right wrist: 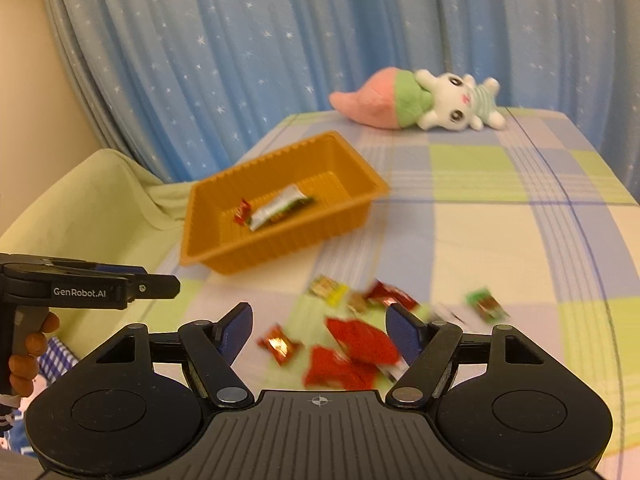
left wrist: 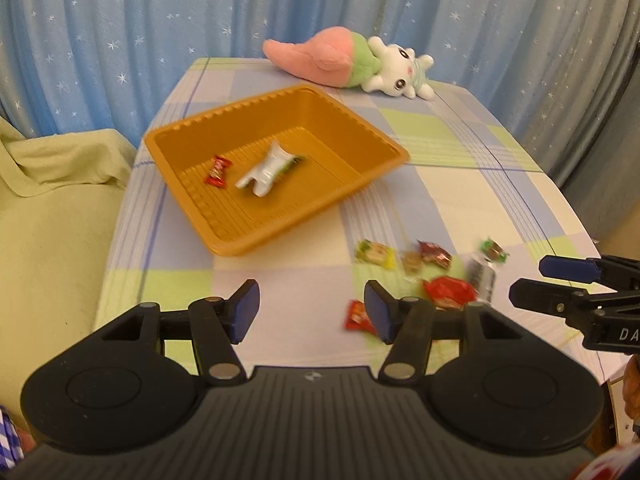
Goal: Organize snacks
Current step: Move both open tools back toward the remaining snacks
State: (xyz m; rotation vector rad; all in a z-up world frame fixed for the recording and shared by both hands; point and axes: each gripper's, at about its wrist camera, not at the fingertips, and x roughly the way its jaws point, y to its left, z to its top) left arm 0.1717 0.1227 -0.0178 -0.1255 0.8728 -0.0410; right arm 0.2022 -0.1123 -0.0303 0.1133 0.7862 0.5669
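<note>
An orange tray point(left wrist: 362, 130) point(right wrist: 352, 164) sits on the checked tablecloth and holds a small red candy point(left wrist: 218, 171) point(right wrist: 242, 211) and a white packet point(left wrist: 267, 170) point(right wrist: 276, 208). Several loose snacks lie in front of it: a yellow-green packet point(left wrist: 374, 254) point(right wrist: 328, 289), a red bag point(left wrist: 450, 291) point(right wrist: 360, 340), a small red candy point(left wrist: 356, 316) point(right wrist: 280, 346), a green candy point(left wrist: 494, 249) point(right wrist: 486, 303). My left gripper point(left wrist: 310, 311) is open and empty, left of the pile. My right gripper point(right wrist: 320, 330) is open and empty, just above the red bag.
A pink and white plush toy point(left wrist: 348, 62) point(right wrist: 420, 100) lies at the table's far edge before a blue star curtain point(left wrist: 200, 20). A pale green cloth-covered seat point(left wrist: 48, 200) stands left of the table. The right gripper also shows at the left wrist view's right edge point(left wrist: 576, 292).
</note>
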